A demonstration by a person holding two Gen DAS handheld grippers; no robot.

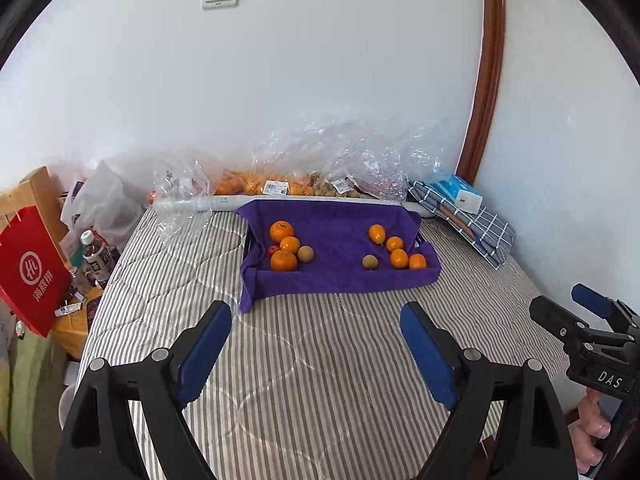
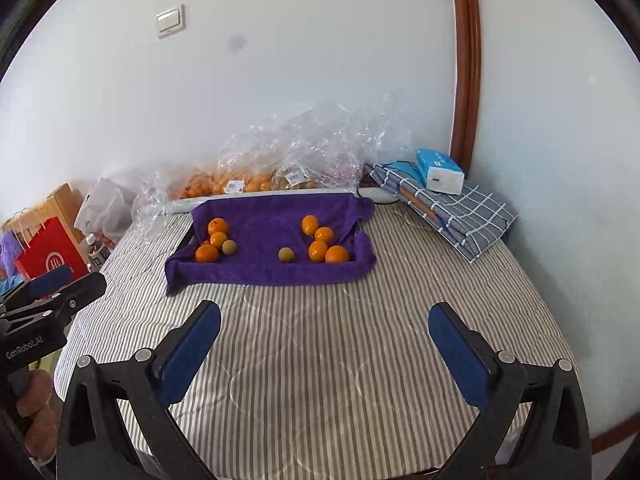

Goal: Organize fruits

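Observation:
A purple towel (image 1: 336, 276) (image 2: 264, 272) lines a tray on the striped bed. On its left lie three oranges (image 1: 284, 261) (image 2: 207, 253), a small red fruit (image 1: 273, 250) and a brownish round fruit (image 1: 305, 254) (image 2: 229, 247). On its right lie several oranges (image 1: 399, 258) (image 2: 337, 255) and another brownish fruit (image 1: 370, 261) (image 2: 286, 255). My left gripper (image 1: 316, 322) is open and empty, well short of the towel. My right gripper (image 2: 324, 324) is open and empty too; it also shows at the right edge of the left wrist view (image 1: 560, 308).
Clear plastic bags of oranges (image 1: 256, 186) (image 2: 224, 184) lie along the wall behind the tray. A folded checked cloth (image 1: 476, 224) (image 2: 460, 212) with a tissue pack (image 2: 440, 172) sits back right. A red paper bag (image 1: 32, 272) and bottles (image 1: 94, 256) stand left of the bed.

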